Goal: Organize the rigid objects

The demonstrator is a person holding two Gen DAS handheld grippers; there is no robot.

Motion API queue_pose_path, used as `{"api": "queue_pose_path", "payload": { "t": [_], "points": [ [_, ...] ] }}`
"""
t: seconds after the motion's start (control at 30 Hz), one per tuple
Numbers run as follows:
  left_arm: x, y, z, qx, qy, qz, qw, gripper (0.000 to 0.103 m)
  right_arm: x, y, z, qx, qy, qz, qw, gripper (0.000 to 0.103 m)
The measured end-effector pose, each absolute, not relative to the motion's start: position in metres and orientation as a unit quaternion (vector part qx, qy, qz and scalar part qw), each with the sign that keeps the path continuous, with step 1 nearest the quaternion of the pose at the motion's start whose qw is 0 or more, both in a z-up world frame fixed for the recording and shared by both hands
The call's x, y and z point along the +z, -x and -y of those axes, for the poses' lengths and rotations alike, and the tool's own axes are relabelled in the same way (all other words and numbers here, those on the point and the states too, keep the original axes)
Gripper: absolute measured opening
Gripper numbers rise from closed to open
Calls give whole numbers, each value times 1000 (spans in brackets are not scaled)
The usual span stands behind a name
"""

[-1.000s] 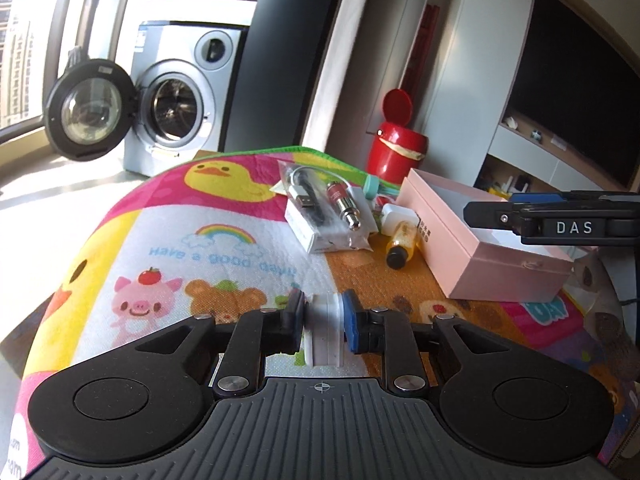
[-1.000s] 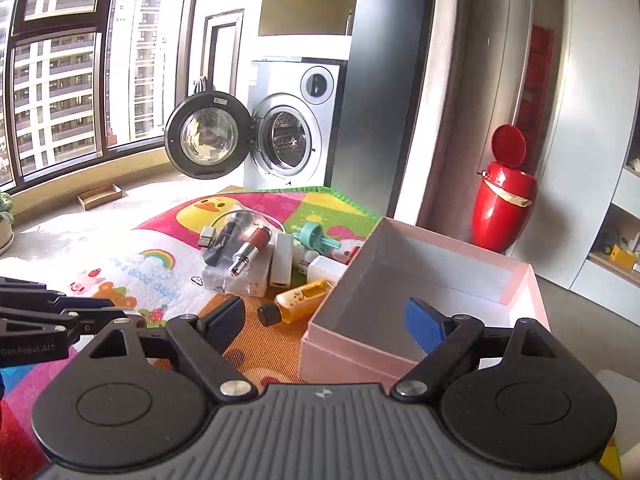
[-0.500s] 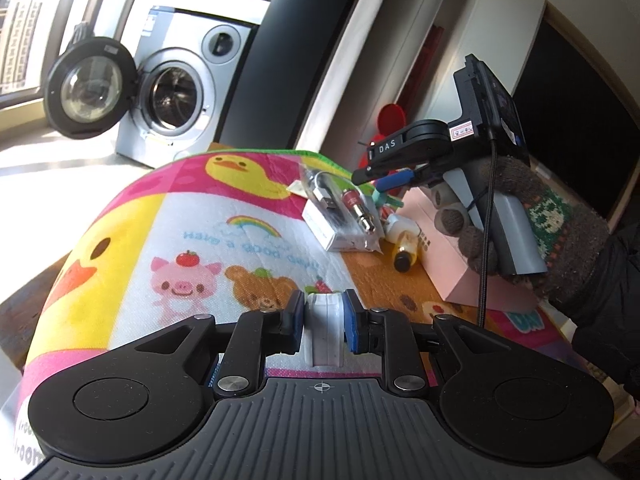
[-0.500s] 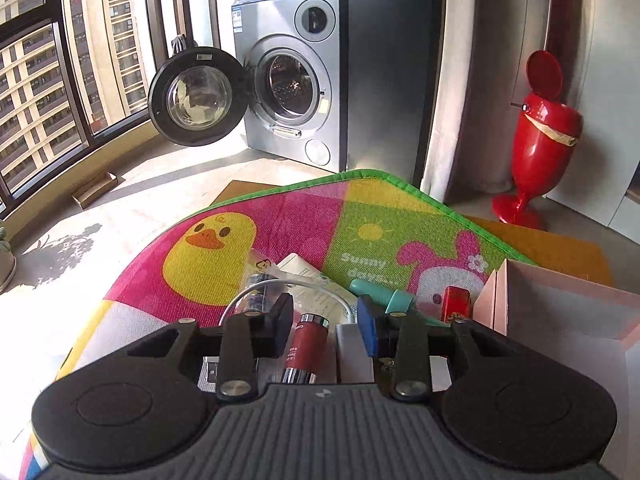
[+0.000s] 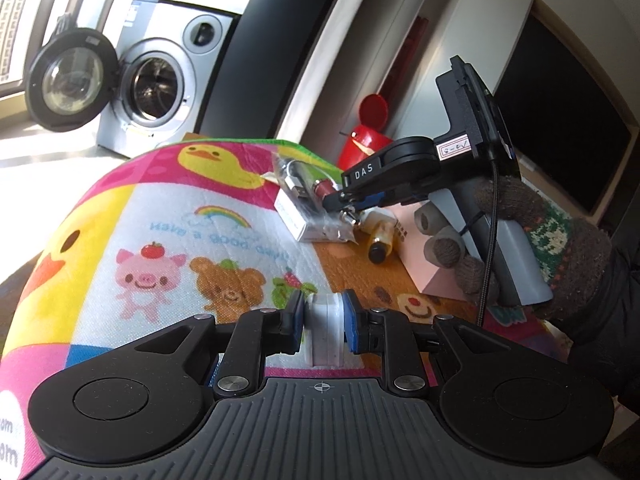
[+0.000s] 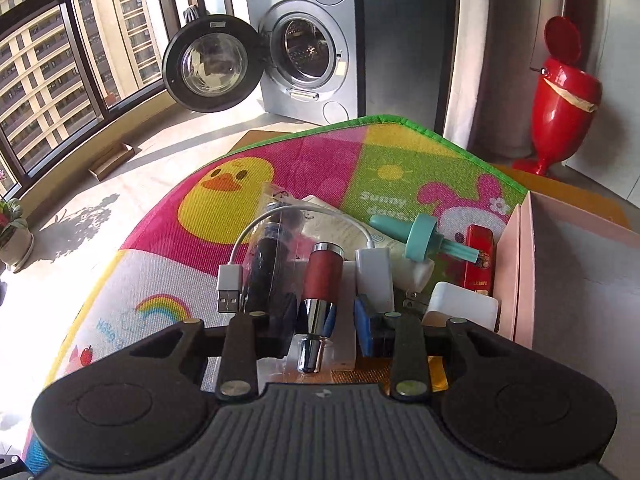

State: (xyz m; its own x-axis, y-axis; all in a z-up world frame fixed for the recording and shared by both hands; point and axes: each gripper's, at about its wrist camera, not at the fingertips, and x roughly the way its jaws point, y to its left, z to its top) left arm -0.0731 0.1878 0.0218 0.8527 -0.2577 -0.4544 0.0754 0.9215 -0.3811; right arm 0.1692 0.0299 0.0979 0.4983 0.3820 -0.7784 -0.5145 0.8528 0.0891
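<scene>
Right claw [image 6: 325, 322], jaws spread, straddles one red-and-chrome tube [image 6: 320, 280] in the clutter by the counter's far edge; its long axis runs straight away from the claw, between the pads. Left claw [image 5: 323, 322] pinches one white block [image 5: 325, 330] near the near edge; one pink box [image 6: 560, 264] stands at the right.

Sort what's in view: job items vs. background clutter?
Job:
- white block, clamped in left gripper
- red tube, between the open fingers of right gripper
- pink box
- USB cable
- teal dropper
- amber bottle
- red tin

Background:
- washer
- red bin
- mat
</scene>
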Motion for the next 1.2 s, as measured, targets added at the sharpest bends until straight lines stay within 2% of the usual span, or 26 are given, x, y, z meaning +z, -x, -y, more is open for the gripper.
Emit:
{"api": "queue_pose_path", "payload": {
  "t": [0.3,0.5,0.63,0.73,0.8,0.97,1.2],
  "points": [
    [36,84,-158,-121,136,-259,949,24,169,-62,49,324,94,-362,869,20],
    [65,77,-113,-167,92,-239,952,24,182,-3,130,292,75,-336,892,20],
    [113,41,-75,-195,60,-181,962,24,175,19,177,254,58,-324,910,20],
    [142,-2,-52,-197,93,-129,968,24,169,19,205,223,34,-320,920,20],
    [149,-30,-42,-180,105,-124,970,25,169,19,218,203,31,-311,928,20],
    [128,-35,-54,-146,138,-151,968,26,168,13,238,185,14,-291,938,20],
    [58,10,-89,-114,119,-269,949,26,177,-57,221,183,-16,-285,941,20]
  ]
}}
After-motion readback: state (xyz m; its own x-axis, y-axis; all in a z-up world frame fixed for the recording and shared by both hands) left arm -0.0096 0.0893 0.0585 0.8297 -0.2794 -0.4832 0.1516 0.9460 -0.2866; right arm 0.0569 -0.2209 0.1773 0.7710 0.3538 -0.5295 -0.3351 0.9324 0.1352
